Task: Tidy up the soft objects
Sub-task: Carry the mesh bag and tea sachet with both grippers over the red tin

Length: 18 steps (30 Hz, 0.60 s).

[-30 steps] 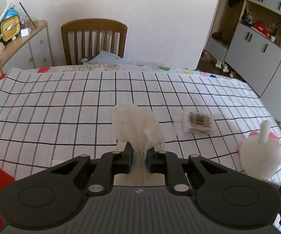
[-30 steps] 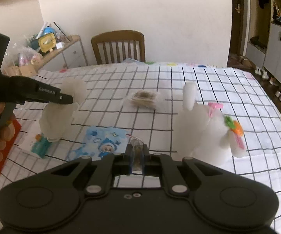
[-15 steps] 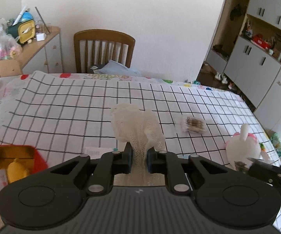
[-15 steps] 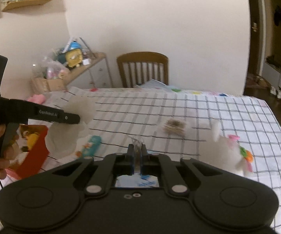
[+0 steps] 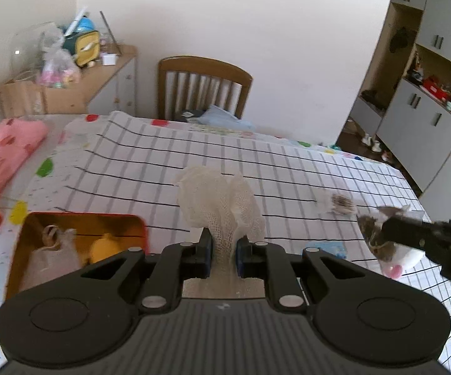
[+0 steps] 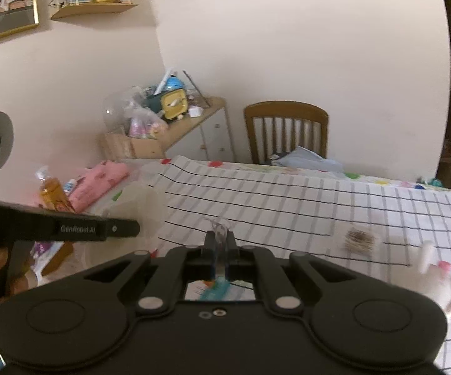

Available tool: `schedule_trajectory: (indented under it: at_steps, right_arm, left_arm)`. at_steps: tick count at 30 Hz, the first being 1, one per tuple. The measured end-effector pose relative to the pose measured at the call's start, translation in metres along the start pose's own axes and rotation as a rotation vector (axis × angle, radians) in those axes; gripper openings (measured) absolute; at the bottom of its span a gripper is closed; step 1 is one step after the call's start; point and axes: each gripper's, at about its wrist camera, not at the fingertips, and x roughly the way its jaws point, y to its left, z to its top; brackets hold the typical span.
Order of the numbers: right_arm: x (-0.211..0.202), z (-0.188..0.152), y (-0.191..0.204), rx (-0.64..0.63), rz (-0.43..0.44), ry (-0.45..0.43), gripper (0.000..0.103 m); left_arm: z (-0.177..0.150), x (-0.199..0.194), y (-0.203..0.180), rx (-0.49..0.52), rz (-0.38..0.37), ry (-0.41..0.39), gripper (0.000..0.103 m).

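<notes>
The left gripper [image 5: 222, 251] was closed on a white, loosely woven mesh pouf [image 5: 220, 206]. The narrow gathered neck of the pouf sat pinched between the two blue-padded fingers [image 5: 206, 251], and its puffed body fanned out just ahead of the fingertips, held up above the white tablecloth with black grid lines [image 5: 288, 172]. Below and to the left of that gripper lay an open red metal tin with a gold interior [image 5: 84, 228], with a small drawstring pouch and a yellow item inside it.

The right gripper [image 6: 220, 243] was also clamped, its fingers nearly together on a small clear plastic bag [image 6: 219, 228], whose crinkled top stuck up just beyond the fingertips. In the left wrist view the same bag [image 5: 373, 231] hung from the right gripper's tip with brownish contents, in front of a white plush rabbit with pink trim [image 5: 406, 256] on the cloth.

Farther out on the cloth lay another small clear packet of brown material [image 6: 359, 240], well apart from both grippers, with the rabbit [image 6: 441, 284] near the right edge. A brown wooden slat-back chair [image 5: 203, 87] stood at the far side of the table, and a folded pink towel [image 5: 6, 150] lay to the left.
</notes>
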Motion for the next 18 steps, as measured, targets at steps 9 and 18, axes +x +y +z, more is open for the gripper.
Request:
schedule_trajectory:
  at_steps: [9, 18]
  right_arm:
    - [0.030, 0.013, 0.050, -0.023, 0.062, 0.009, 0.004]
    - [0.065, 0.015, 0.098, -0.044, 0.099, 0.047, 0.004]
  left_arm:
    - [-0.003, -0.024, 0.053, -0.015, 0.042, -0.014, 0.014]
    - [-0.004, -0.029, 0.103, -0.035, 0.065, -0.003, 0.014]
